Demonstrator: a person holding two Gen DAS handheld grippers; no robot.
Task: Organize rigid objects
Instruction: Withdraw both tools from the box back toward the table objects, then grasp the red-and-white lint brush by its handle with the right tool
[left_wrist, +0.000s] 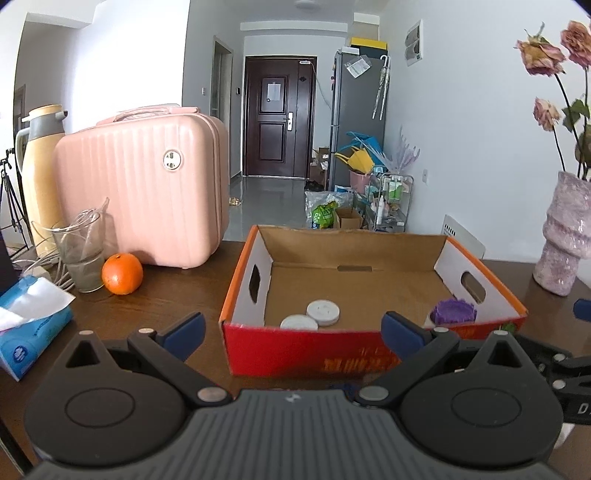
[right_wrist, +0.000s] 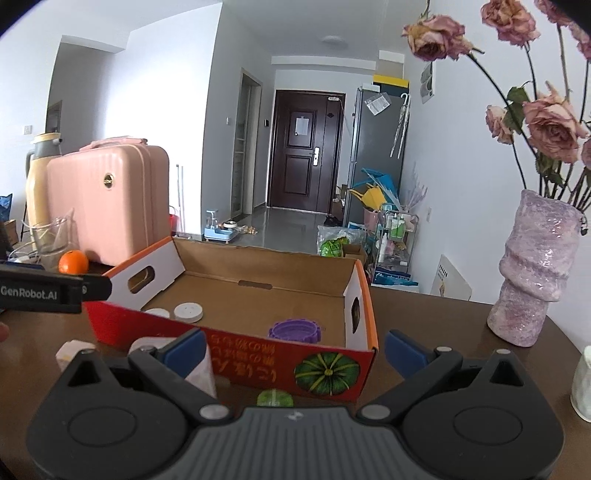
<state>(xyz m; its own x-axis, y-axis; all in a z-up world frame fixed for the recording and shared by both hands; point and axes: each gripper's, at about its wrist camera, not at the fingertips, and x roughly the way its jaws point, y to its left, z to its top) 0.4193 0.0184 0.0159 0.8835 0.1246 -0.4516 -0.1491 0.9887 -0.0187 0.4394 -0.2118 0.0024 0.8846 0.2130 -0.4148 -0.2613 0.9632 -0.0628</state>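
**Both grippers spread and empty at the near wall of the cardboard tray**

The wooden table (left_wrist: 177, 295) carries a pink hard-shell suitcase (left_wrist: 144, 184) at rear left and an open cardboard tray (left_wrist: 295, 354) with red and orange outer walls at centre. A lilac ceramic vase (right_wrist: 532, 273) holding dried roses (right_wrist: 550, 125) stands at right, well apart from the tray. A cream thermos jug (left_wrist: 38, 162) stands behind the suitcase.

Left gripper (left_wrist: 291, 328): jaws spread wide, nothing between the blue pads, positioned just in front of the tray's near wall. Right gripper (right_wrist: 295, 349): jaws likewise spread, empty, facing the tray's near right corner.

Inside the tray, two white round discs (left_wrist: 322, 312) lie side by side, touching, at near left. A purple ridged lid (right_wrist: 294, 329) lies at near right. Outside the tray, an orange (left_wrist: 122, 274) rests just beside a glass tumbler (left_wrist: 82, 258). A blue tissue pack (left_wrist: 33, 325) lies at the left edge.
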